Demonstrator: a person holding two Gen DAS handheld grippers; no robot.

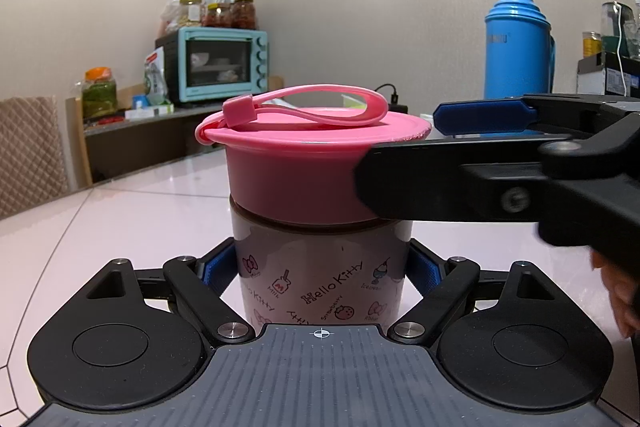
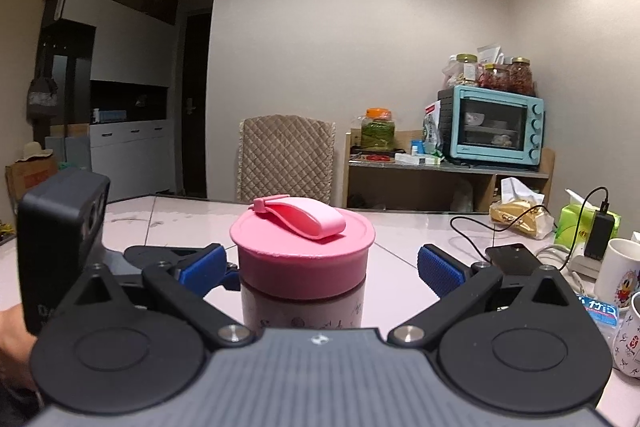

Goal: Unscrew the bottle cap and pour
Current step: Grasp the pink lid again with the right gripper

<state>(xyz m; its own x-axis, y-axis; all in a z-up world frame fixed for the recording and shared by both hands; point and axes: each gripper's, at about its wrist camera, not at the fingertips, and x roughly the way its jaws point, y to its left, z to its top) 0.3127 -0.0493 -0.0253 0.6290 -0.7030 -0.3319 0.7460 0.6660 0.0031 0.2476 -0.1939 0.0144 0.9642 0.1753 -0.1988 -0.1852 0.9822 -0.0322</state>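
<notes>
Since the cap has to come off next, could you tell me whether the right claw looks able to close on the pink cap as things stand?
Probably yes. The right claw stands open with a blue pad on either side of the pink cap and nothing between them. The left claw grips the bottle lower down, leaving the cap free.

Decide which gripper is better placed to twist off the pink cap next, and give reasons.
The right gripper: it is open with the pink cap between its fingers. The left gripper is shut on the bottle, steadying it.
</notes>
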